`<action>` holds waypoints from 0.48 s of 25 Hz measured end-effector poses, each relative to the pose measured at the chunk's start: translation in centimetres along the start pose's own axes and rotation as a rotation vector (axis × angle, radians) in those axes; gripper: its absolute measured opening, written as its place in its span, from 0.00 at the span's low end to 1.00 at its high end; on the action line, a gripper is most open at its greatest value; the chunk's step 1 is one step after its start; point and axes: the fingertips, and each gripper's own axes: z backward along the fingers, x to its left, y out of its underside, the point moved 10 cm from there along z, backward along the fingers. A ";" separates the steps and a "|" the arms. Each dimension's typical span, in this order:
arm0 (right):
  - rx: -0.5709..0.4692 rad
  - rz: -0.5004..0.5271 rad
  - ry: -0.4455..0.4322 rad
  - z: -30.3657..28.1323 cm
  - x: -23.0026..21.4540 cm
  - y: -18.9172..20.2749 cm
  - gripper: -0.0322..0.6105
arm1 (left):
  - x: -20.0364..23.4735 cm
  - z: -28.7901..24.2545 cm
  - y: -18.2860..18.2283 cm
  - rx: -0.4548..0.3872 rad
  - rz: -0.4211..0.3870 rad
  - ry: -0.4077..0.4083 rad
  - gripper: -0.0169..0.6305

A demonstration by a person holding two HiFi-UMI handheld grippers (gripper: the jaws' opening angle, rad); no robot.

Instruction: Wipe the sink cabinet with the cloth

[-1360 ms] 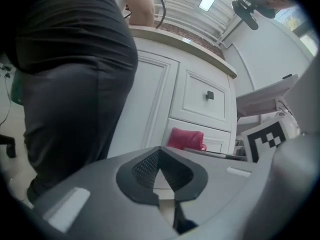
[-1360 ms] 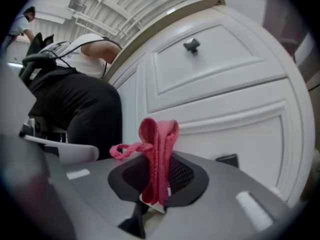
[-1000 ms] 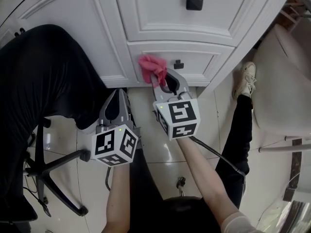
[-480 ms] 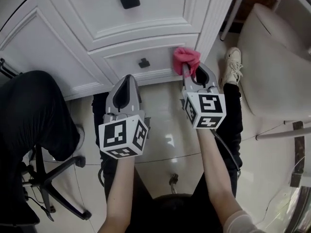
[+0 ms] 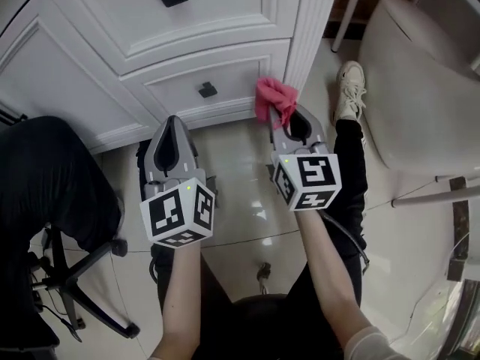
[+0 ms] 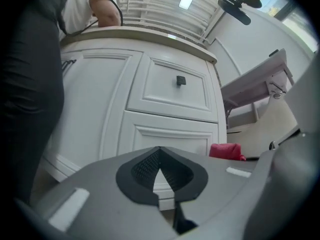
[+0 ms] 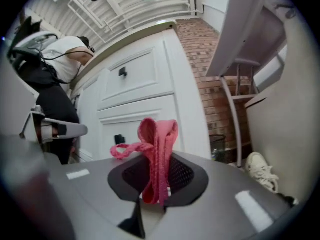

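A pink cloth [image 5: 274, 100] is pinched in my right gripper [image 5: 279, 115], which is shut on it. It sits low at the right corner post of the white sink cabinet [image 5: 225, 21], beside the lower drawer with its small black knob [image 5: 208, 90]. In the right gripper view the cloth [image 7: 158, 149] stands folded up out of the jaws, and the cabinet [image 7: 142, 96] looks a short way off. My left gripper [image 5: 172, 121] is shut and empty, held low before the lower drawer. In the left gripper view the cloth [image 6: 226, 151] shows at the right of the cabinet [image 6: 165, 86].
A person in black [image 5: 45, 193] sits at the left on an office chair [image 5: 71, 276]. My own legs and a white shoe [image 5: 347, 88] are on the tiled floor. A pale seat [image 5: 427, 81] stands at the right. A brick wall [image 7: 212, 69] and a small bin [image 7: 219, 148] lie beyond the cabinet.
My right gripper has carried the cloth rightward along the lower drawer front to the cabinet's right corner. The left gripper followed to the right, still shut.
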 end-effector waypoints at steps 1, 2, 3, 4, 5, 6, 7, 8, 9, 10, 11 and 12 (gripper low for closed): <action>0.009 0.001 -0.063 -0.8 2.4 0.5 0.14 | 1.0 0.4 0.0 -0.010 0.010 -0.033 0.05; 0.017 0.007 -0.123 -1.7 4.9 1.0 0.14 | 2.1 0.9 0.0 -0.015 0.029 -0.063 0.05; 0.025 0.012 -0.177 -2.5 7.2 1.5 0.14 | 3.2 1.4 0.0 -0.017 0.051 -0.086 0.05; 0.032 0.009 -0.224 -3.2 9.3 2.1 0.14 | 4.2 1.8 0.1 -0.015 0.068 -0.101 0.05; 0.038 -0.003 -0.262 -4.1 11.2 2.7 0.14 | 5.2 2.1 0.2 -0.013 0.075 -0.110 0.05; 0.043 -0.019 -0.293 -5.1 12.9 3.3 0.14 | 6.2 2.3 0.4 -0.012 0.074 -0.118 0.05; 0.047 -0.033 -0.317 -6.3 14.4 3.9 0.14 | 7.1 2.5 0.5 -0.011 0.070 -0.129 0.05; 0.051 -0.042 -0.335 -7.4 15.7 4.4 0.14 | 7.9 2.6 0.7 -0.012 0.070 -0.143 0.05; 0.057 -0.047 -0.348 -8.5 16.7 5.0 0.14 | 8.6 2.8 0.9 -0.014 0.075 -0.158 0.05; 0.061 -0.047 -0.358 -9.4 17.4 5.5 0.14 | 9.1 2.9 1.1 -0.017 0.083 -0.173 0.05; 0.062 -0.039 -0.363 -10.1 17.7 5.8 0.15 | 9.4 2.9 1.3 -0.021 0.094 -0.183 0.05; 0.058 -0.021 -0.364 -10.5 17.6 6.0 0.15 | 9.6 2.8 1.4 -0.026 0.105 -0.190 0.05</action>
